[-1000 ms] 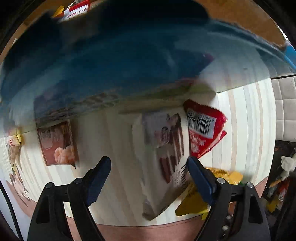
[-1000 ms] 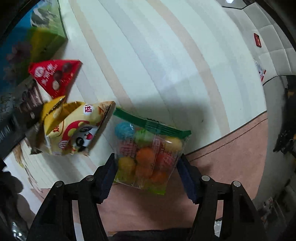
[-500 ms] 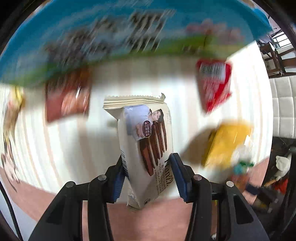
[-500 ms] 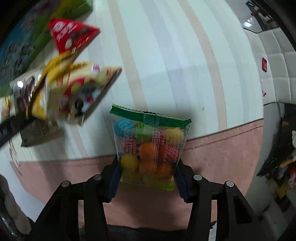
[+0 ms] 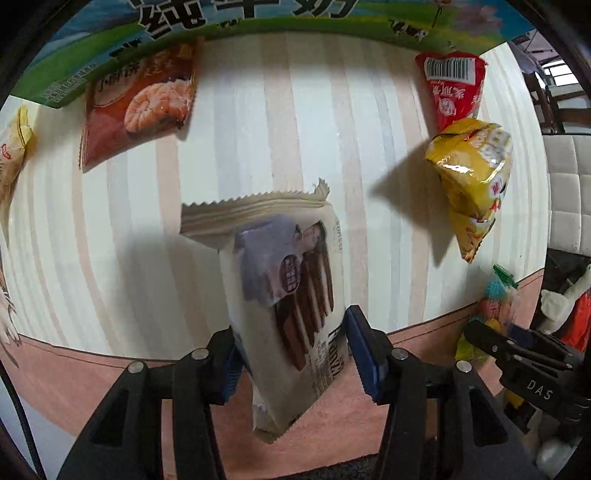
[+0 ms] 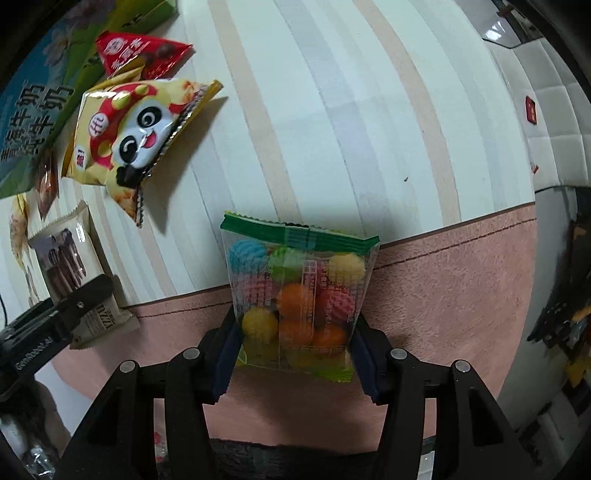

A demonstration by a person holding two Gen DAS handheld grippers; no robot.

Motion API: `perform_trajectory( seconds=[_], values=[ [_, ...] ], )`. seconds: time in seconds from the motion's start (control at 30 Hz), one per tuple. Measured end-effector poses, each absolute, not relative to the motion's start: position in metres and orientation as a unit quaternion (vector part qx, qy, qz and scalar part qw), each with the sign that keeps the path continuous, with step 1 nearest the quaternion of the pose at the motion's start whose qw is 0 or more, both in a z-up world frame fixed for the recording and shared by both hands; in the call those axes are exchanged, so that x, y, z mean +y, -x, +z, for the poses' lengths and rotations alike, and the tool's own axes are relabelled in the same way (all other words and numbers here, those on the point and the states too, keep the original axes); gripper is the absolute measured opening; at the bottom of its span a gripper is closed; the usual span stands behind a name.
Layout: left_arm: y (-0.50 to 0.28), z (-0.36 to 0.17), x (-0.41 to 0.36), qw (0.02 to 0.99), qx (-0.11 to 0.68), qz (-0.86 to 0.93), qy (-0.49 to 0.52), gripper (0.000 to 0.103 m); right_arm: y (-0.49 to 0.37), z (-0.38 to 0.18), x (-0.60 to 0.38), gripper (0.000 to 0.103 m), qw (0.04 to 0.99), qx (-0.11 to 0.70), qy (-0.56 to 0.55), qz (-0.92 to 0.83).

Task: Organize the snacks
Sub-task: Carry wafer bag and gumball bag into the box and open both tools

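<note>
- The left gripper (image 5: 291, 354) was clamped on the lower part of a cream pack of chocolate sticks (image 5: 284, 291); its jaws were easing slightly open, the pack between them and lifted clear of the striped table (image 5: 258, 110).
- The right gripper (image 6: 295, 350) was clamped on a clear bag of coloured candy balls (image 6: 299, 295), pads at the bag's lower sides; these jaws were also opening a little, the bag hanging over the table's pink edge band (image 6: 443, 280).
- Ahead and to the right of the left claw lay a yellow panda snack bag (image 5: 472, 177) with a red triangular pack (image 5: 452, 88) beyond it; ahead to its left lay a brown pastry packet (image 5: 140, 103), against a blue-and-green milk carton (image 5: 258, 14) at the far edge.
- Judged from the task, both packs were being carried to a sorting place, which the frames did not show.
- To do this well, each hand would need to keep firm pressure: both grips sat low on soft packs whose top-heavy ends could tip or slip.
- A slow, level carry, with the two claws kept apart, would likely avoid knocking the yellow bag.
</note>
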State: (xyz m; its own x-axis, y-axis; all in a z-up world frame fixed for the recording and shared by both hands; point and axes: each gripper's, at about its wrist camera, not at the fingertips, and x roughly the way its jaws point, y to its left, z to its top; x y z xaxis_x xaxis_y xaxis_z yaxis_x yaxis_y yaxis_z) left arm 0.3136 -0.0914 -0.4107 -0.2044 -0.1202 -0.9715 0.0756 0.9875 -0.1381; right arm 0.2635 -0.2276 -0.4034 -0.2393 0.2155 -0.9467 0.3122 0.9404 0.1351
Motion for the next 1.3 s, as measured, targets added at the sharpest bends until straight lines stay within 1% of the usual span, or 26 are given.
perform_trajectory(
  seconds=[0.13,0.2,0.37,0.53,0.67,0.83,1.0,1.07,1.2,1.3],
  values=[
    [-0.312,-0.409,-0.088,0.632,0.772,-0.066,0.015,0.05,-0.266,-0.404,-0.239,0.058,0.595,0.783,-0.172,-0.049],
    [-0.321,-0.404,-0.094,0.638,0.768,-0.06,0.011,0.049,-0.27,-0.405,-0.244,0.056,0.605,0.776,-0.169,-0.059],
    [-0.289,-0.39,-0.109,0.654,0.754,-0.057,-0.009,0.046,-0.271,-0.394,-0.228,0.053,0.632,0.759,-0.143,-0.068],
    [-0.275,-0.371,-0.12,0.659,0.749,-0.067,-0.011,0.046,-0.261,-0.374,-0.218,0.051,0.64,0.749,-0.164,-0.052],
    [-0.276,-0.346,-0.119,0.673,0.736,-0.074,-0.002,0.046,-0.257,-0.331,-0.223,0.051,0.662,0.726,-0.184,-0.03],
    [-0.288,-0.29,-0.114,0.704,0.705,-0.087,0.02,0.046,-0.271,-0.28,-0.224,0.051,0.695,0.692,-0.194,0.009],
    [-0.323,-0.22,-0.098,0.743,0.661,-0.096,0.038,0.046,-0.316,-0.224,-0.228,0.051,0.725,0.656,-0.199,0.057],
    [-0.344,-0.2,-0.089,0.758,0.645,-0.089,0.036,0.046,-0.339,-0.201,-0.226,0.051,0.742,0.637,-0.195,0.071],
    [-0.385,-0.182,-0.052,0.775,0.627,-0.073,0.022,0.046,-0.386,-0.158,-0.213,0.051,0.776,0.603,-0.163,0.089],
    [-0.416,-0.179,-0.031,0.778,0.625,-0.055,0.019,0.046,-0.418,-0.15,-0.2,0.051,0.782,0.598,-0.147,0.098]
  ],
)
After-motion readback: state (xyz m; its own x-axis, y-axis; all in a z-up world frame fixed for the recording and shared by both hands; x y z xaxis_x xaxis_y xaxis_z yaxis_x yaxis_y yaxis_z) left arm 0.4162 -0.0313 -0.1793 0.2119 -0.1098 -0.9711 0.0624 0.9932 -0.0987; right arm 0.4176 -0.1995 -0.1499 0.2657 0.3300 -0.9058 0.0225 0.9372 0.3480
